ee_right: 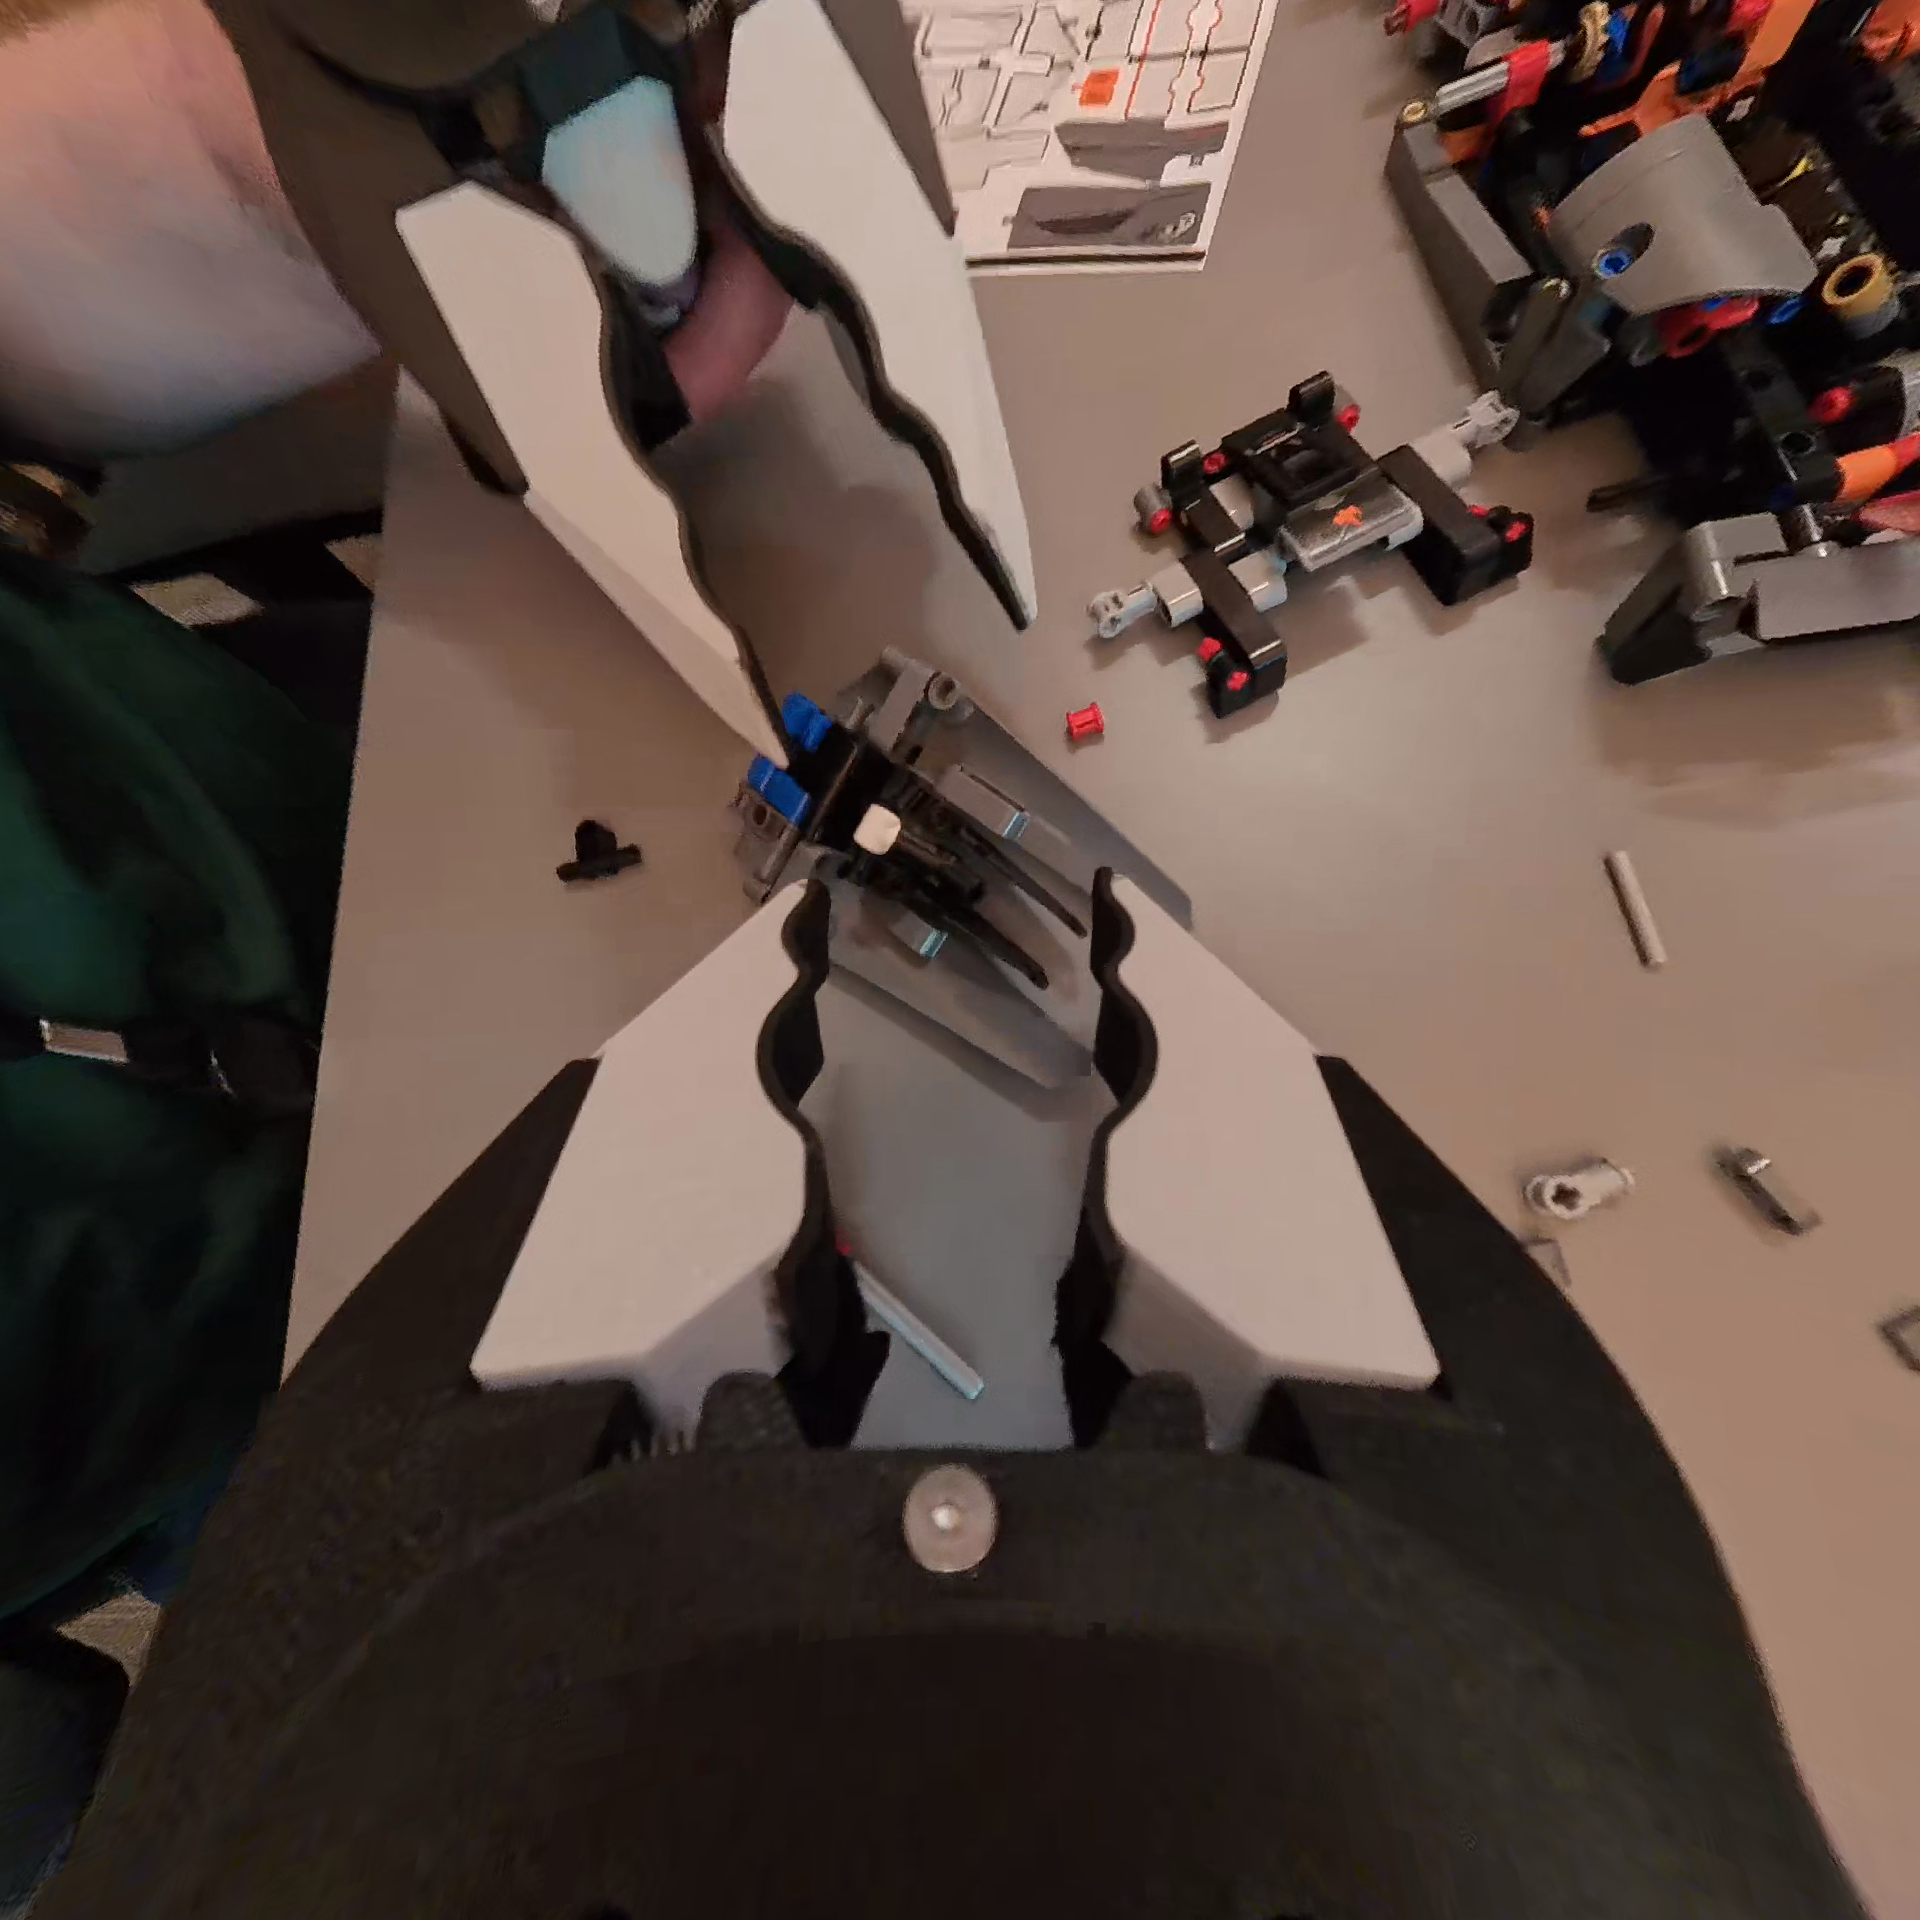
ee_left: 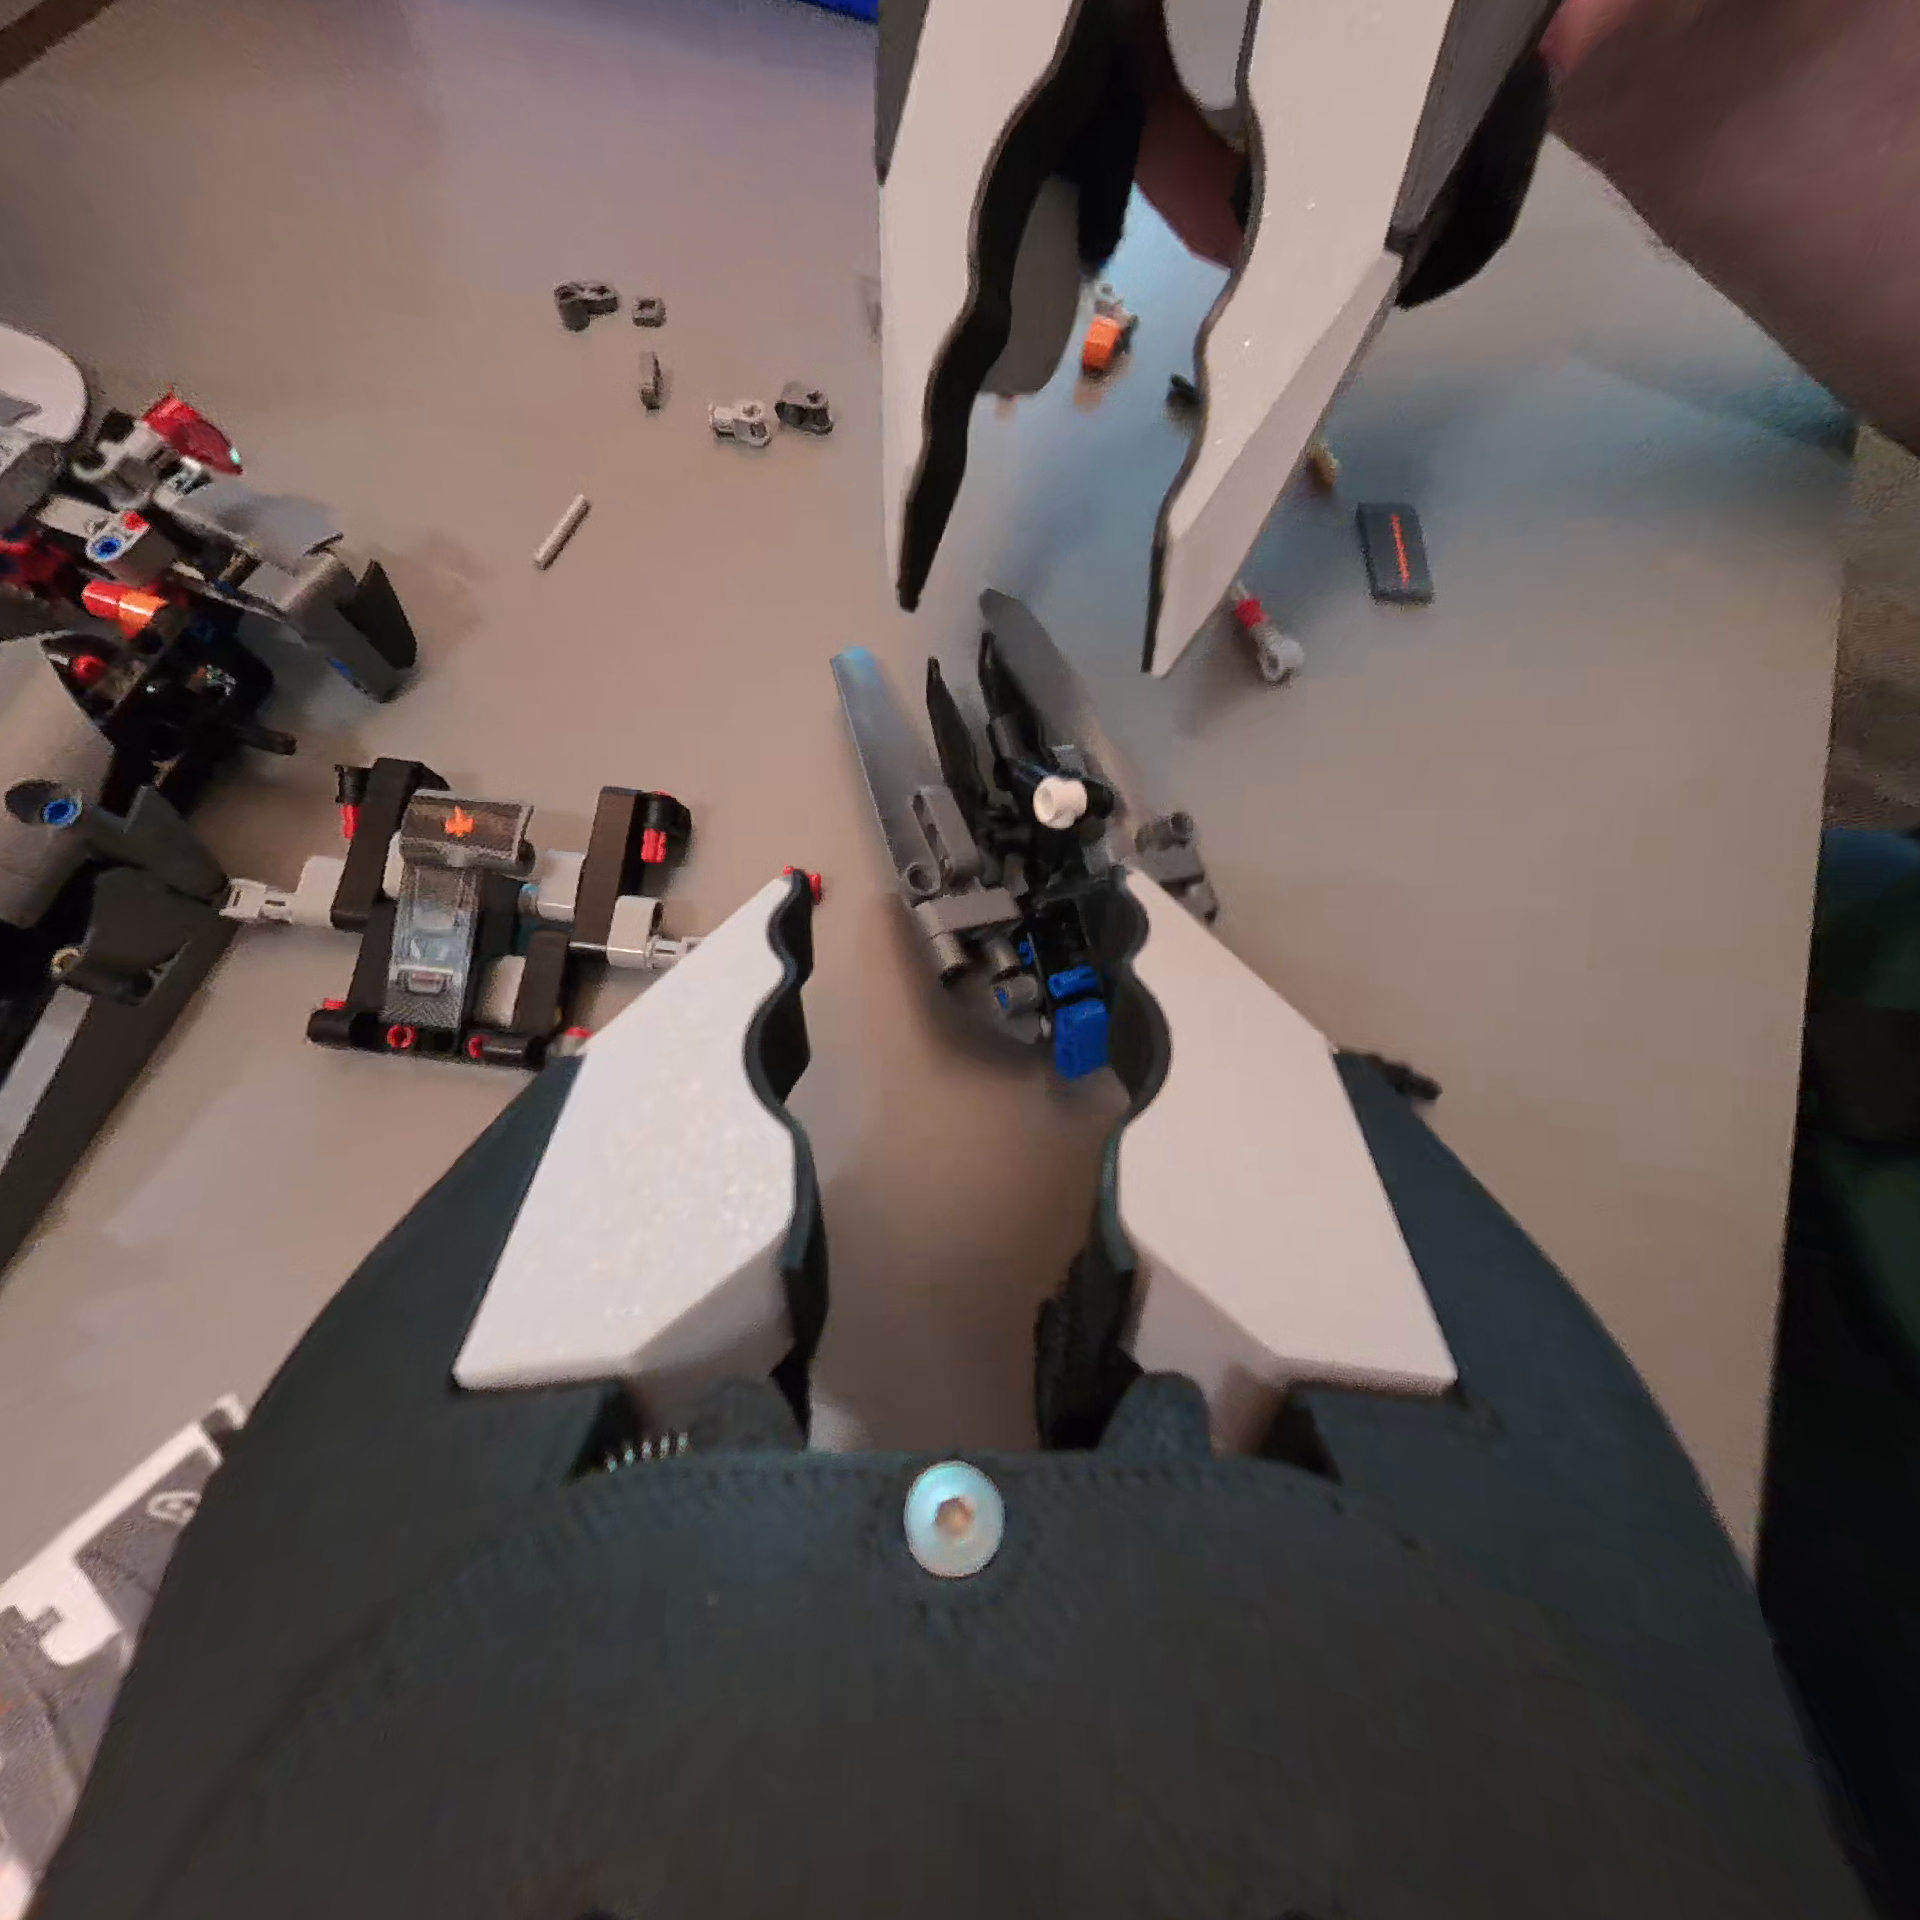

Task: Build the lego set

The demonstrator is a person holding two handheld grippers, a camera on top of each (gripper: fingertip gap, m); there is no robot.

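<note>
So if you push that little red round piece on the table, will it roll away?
Probably. The red piece looks like a small spool lying on its side on the smooth grey table, so a nudge could send it rolling. It looks tiny and light, so it may skid too.

Counted two grippers, left and right, jaws of both apart. Saw three built lego assemblies: winged one, black frame, big model. One instruction sheet. One red bush.
</note>
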